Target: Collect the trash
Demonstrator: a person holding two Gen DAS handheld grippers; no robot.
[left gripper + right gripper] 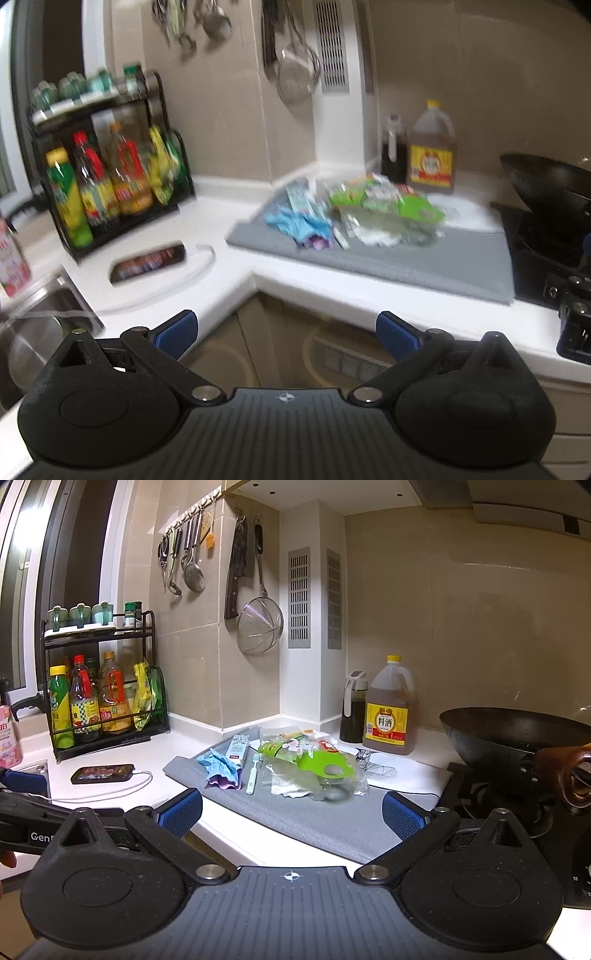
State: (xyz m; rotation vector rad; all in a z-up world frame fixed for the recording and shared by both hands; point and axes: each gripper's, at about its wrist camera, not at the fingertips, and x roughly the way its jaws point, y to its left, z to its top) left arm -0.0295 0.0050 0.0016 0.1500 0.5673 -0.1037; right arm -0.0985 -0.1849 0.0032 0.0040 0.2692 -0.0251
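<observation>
Crinkly plastic bag (314,771) on grey mat (332,823): with right claw (291,812) and left claw (286,334) both spread wide and empty, best pinched low at a bunched fold.

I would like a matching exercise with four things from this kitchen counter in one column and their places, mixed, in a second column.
Things:
1. crumpled blue glove
2. black smartphone
3. yellow-capped cooking wine jug
4. round wire mesh strainer

Places:
A. hanging on the wall
B. on the grey mat
C. on the white counter, with a white cable
D. beside the dark oil dispenser

Pairs: 1-B, 2-C, 3-D, 4-A
</observation>
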